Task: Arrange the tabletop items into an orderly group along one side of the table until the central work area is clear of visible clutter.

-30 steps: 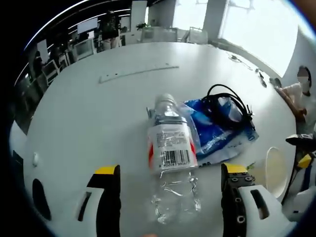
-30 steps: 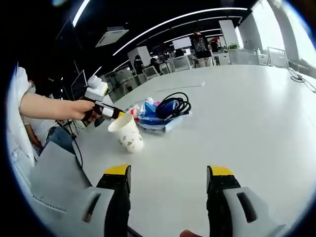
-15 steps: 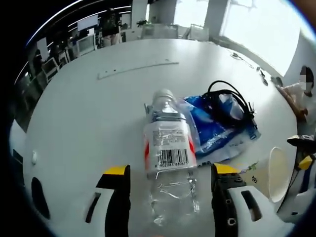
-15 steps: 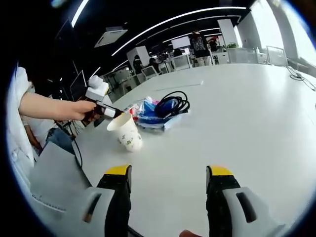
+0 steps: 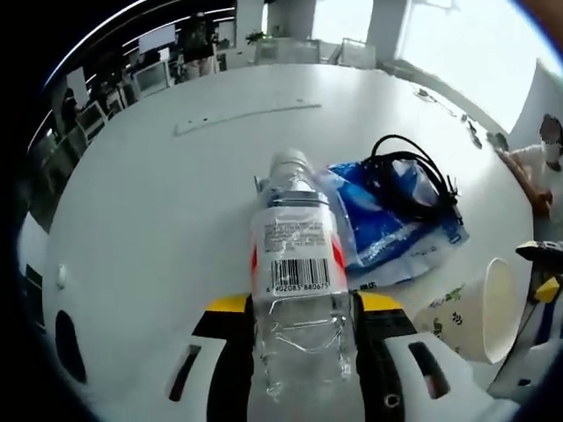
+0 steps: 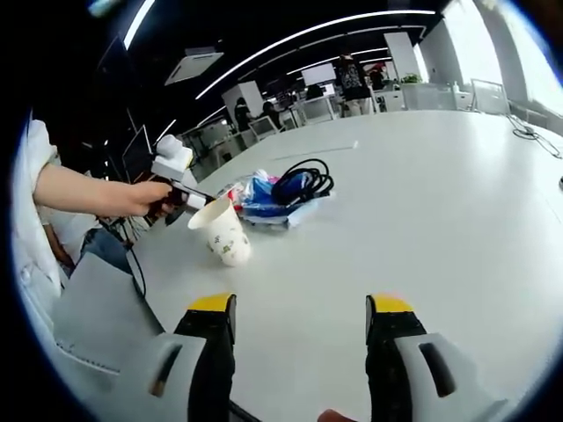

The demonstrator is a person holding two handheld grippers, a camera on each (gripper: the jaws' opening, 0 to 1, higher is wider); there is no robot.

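The left gripper [image 5: 302, 308], at the bottom of the left gripper view, has white moulded jaws with black slots, small screws and yellow-capped tips. The right gripper [image 6: 299, 309], bottom of its view, matches. At far left, a white sleeve [image 6: 28, 149], possibly a shirt's.

left gripper [image 5: 303, 308] fingers now closed onto the plastic bottle [image 5: 296, 294], previously apart

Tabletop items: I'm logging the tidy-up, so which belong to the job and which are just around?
Job:
plastic bottle, clamped in the left gripper
blue bag
black cable lying on the bag
paper cup

Just around:
white table
office chairs beyond the table
right gripper, open, nothing between its jaws
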